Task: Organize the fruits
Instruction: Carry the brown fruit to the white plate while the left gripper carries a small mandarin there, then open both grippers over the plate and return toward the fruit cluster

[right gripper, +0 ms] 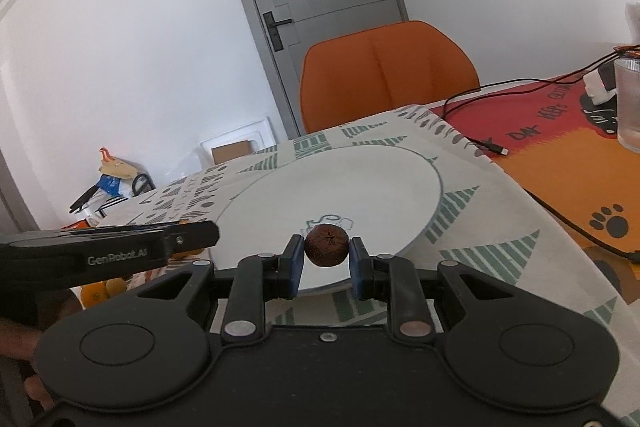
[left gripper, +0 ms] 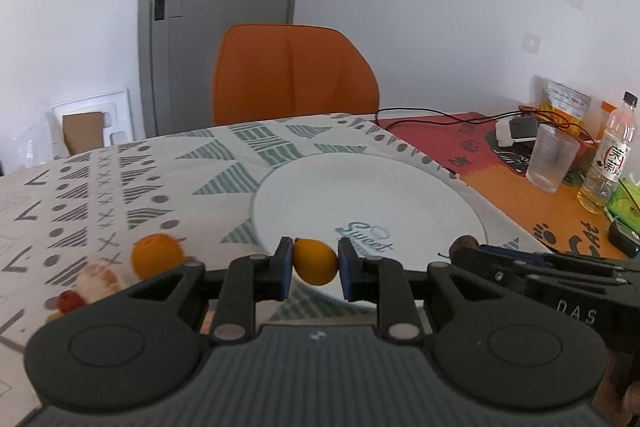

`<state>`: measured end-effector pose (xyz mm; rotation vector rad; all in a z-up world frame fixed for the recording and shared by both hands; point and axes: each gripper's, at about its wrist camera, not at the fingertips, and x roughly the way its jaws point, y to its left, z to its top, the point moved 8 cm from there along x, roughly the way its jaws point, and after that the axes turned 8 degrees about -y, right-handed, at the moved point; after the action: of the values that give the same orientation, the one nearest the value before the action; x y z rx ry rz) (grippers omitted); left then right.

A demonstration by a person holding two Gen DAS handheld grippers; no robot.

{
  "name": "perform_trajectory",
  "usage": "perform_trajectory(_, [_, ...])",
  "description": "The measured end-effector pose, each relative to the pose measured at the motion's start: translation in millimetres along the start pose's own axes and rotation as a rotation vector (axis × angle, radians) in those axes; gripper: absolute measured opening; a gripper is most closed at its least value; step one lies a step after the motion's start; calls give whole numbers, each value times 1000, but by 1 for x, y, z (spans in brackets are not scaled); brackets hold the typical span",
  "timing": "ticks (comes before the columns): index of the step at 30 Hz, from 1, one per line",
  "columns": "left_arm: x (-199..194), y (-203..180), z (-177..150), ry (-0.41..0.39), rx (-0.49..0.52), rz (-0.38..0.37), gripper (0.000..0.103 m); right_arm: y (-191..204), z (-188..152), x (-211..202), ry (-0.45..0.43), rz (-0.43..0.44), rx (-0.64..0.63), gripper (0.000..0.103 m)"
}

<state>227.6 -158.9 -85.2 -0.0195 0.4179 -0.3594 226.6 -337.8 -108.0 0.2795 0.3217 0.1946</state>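
We're mid-carry: left claw clamps kumquat, right claw clamps brown fruit, both near plate edge. Next: lower over plate, release gently so neither rolls.

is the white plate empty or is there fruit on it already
Empty. The plate shows bare white surface in both views; the yellow fruit and brown fruit are held in grippers.
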Motion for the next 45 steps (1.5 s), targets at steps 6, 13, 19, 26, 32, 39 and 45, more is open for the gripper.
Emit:
perform_trajectory(6, [12,-14,1,12,5,-28,22,-6,2,-2,-6,-12,6,27])
perform_trajectory(13, [13,-14,5,22,-18,-18,28,-10,5,-4,-13,-25,11,29])
perform_trajectory(19, [-2,5,8,10,-49,41,51,-7,5,-4,-12,-22,18,42])
perform_trajectory(26, [-24,28,10,-15,-82,122,85,7,7,-6,-21,-9,-5,65])
perform_trajectory(32, [-43,50,15,-38,-108,181,87,16,11,-9,-40,-1,-3,88])
perform_trajectory(39, [-69,83,22,-80,-126,281,88,36,13,-9,-65,30,-17,103])
perform_trajectory(45, [-87,111,22,-98,-165,326,89,55,10,-6,-54,58,-47,103])
